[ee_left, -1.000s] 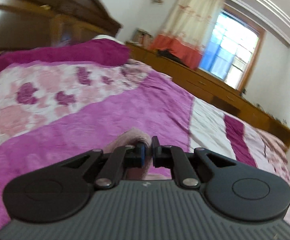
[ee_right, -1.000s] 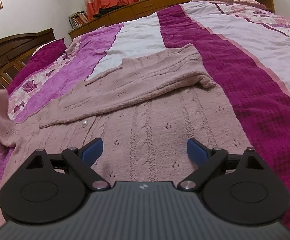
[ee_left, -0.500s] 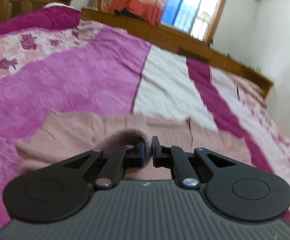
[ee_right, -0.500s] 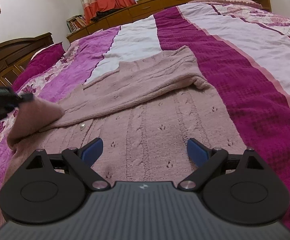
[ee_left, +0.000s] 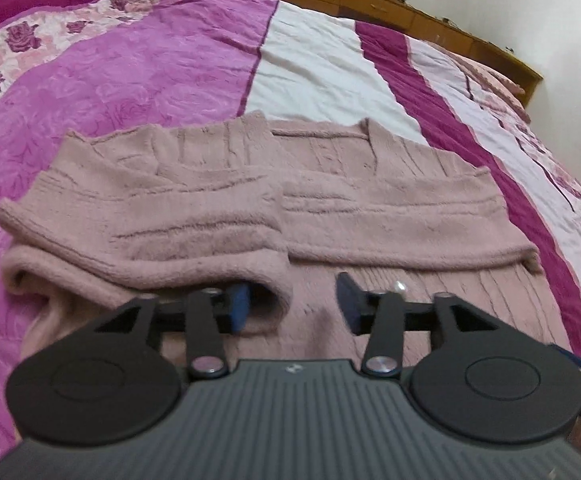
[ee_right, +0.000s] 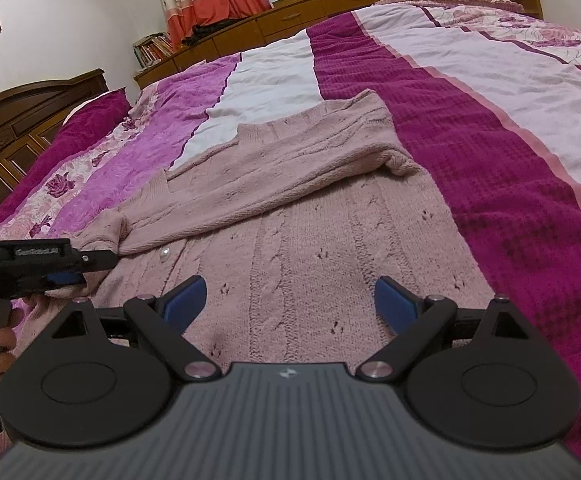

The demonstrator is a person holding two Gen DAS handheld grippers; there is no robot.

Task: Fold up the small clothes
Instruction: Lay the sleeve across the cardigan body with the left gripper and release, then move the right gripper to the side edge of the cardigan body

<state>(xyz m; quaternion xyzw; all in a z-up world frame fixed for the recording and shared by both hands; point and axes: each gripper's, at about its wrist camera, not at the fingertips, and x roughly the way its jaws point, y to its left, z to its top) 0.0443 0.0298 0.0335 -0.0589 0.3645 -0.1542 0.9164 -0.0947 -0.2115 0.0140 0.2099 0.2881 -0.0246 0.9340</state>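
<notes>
As L gripper (ee_left: 294, 306) gapes, sleeve cuff (ee_left: 210, 248) beside finger

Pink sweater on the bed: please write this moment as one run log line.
pink sweater: flat on bed, both sleeves folded across | left gripper: open at sleeve cuff | right gripper: open

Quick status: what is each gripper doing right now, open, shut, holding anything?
Left gripper: open, holding nothing; the folded sleeve lies right at its left finger.
Right gripper: open, empty, above the pink cardigan.
</notes>
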